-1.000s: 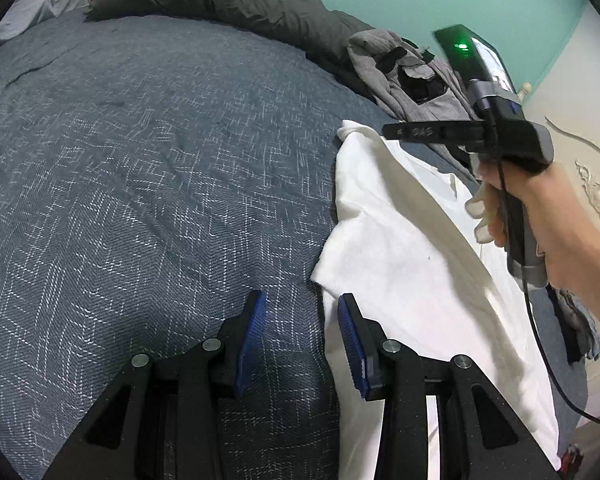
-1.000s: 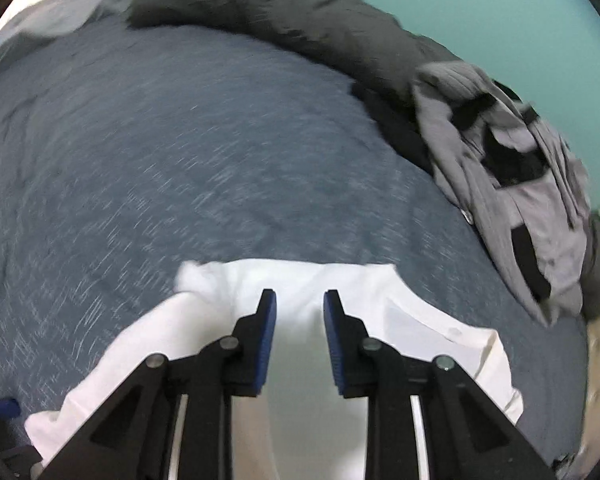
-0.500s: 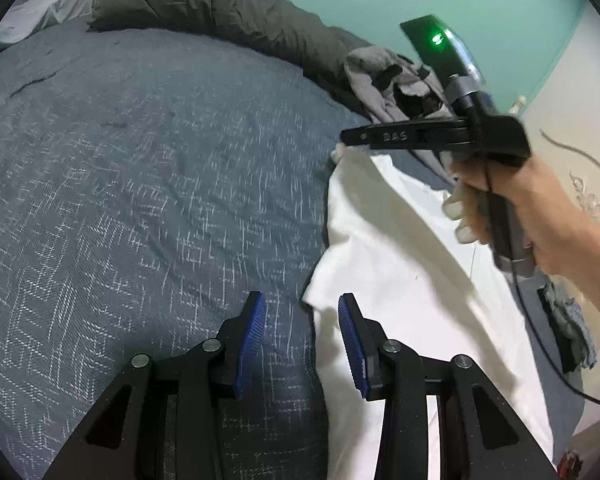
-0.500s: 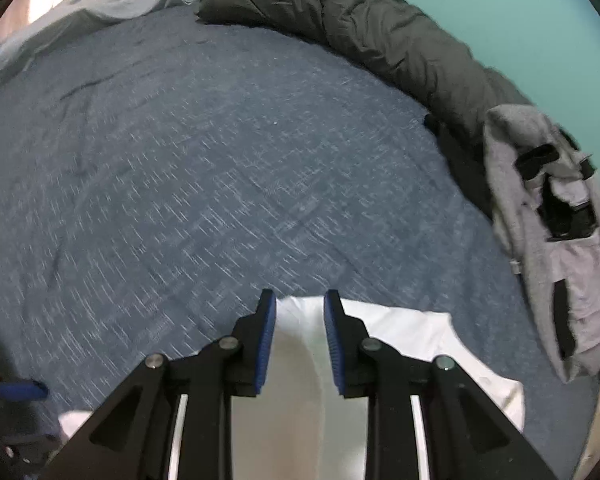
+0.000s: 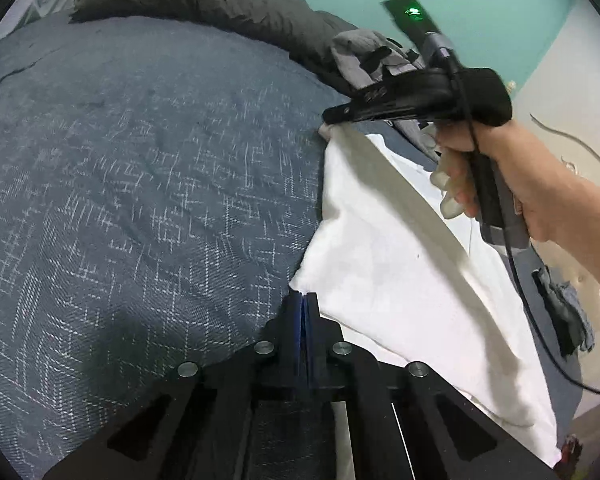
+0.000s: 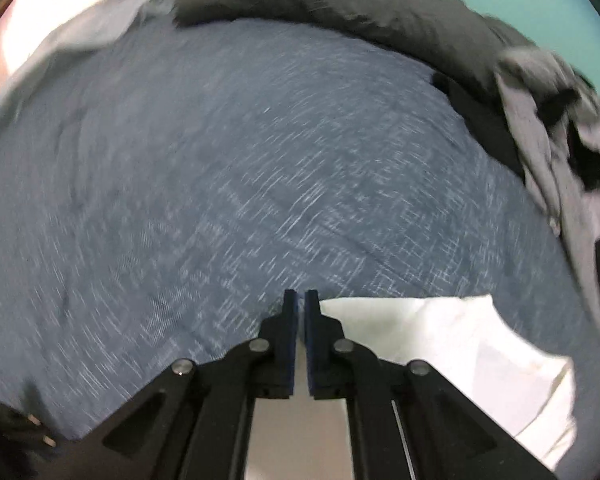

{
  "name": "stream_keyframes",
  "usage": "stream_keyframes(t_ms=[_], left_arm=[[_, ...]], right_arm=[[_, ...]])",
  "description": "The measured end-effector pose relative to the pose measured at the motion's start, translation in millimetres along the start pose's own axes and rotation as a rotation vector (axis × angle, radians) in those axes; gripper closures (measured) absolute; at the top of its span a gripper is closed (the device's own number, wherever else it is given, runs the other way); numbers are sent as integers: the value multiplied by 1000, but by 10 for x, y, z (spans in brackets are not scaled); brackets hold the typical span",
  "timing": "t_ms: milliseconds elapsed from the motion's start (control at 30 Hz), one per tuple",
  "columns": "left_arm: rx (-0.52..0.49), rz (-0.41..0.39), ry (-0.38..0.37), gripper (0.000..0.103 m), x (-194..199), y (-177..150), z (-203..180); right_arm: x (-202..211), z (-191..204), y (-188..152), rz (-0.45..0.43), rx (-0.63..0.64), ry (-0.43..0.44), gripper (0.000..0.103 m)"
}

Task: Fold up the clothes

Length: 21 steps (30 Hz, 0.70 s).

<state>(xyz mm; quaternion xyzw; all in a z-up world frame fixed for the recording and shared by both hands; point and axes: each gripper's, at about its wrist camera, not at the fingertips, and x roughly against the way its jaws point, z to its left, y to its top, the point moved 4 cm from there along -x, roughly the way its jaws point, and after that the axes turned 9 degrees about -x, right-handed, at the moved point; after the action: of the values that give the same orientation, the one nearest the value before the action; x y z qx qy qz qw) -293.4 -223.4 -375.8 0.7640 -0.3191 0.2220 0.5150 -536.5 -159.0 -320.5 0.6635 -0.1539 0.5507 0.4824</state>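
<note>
- The left gripper had its jaws pressed together at the near corner of the white garment, and the cloth edge met the pad tips there; it looked pinched on that corner, though how much fabric lay between the pads was hard to tell.
- The right gripper was likewise closed to a thin slit on the far edge of the white garment; seen from the left wrist, that edge rose to the tool's tip like a tent ridge, so the cloth was evidently held.
- The garment lay along the right side of the blue bedspread, one long edge lifted between the two grips, the rest resting flat.
- Judged from this, the fold was only starting: both corners were taken, but no layer had been carried over.
- A grey garment sat crumpled beyond, by the dark duvet roll, apparently still unfolded.
</note>
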Motion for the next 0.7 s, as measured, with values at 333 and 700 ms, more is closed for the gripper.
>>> stream_keyframes(t_ms=[333,700], left_arm=[[-12,10,9,103,-22,-21,-29],[4,-54,49,103,158,134,-15]], right_arm=[[-9,-449,63,41,-354,141,100],[235,-278,119,-40,-199,-10,99]])
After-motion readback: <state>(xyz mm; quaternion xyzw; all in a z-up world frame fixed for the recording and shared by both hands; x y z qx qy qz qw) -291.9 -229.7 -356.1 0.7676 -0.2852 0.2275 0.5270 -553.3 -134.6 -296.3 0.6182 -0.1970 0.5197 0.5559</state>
